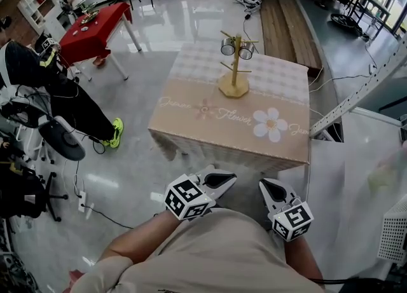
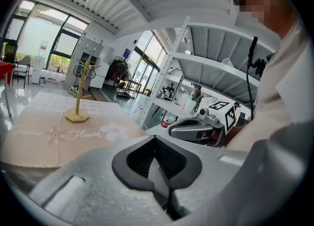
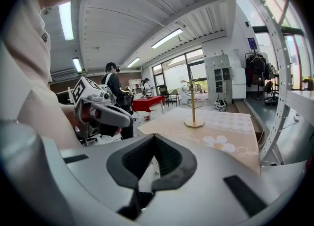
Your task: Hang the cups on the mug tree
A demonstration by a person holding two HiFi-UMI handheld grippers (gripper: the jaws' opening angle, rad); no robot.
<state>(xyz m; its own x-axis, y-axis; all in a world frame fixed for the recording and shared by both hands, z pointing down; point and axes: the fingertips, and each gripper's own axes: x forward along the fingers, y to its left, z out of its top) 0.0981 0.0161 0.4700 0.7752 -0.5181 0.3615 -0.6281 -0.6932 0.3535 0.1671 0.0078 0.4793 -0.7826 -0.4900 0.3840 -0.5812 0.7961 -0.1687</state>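
Task is judged done: two cups [image 1: 228, 47] are hung on the mug tree [image 1: 234, 72] near the table's [image 1: 191, 134] far edge, none left loose, left gripper [image 1: 219, 178] and right gripper [image 1: 275, 190] are held clenched, empty, off the near edge.

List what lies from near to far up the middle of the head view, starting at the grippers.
The left gripper and right gripper side by side → near edge of the table → white flower print → mug tree with two cups hanging on it → wooden platform beyond.
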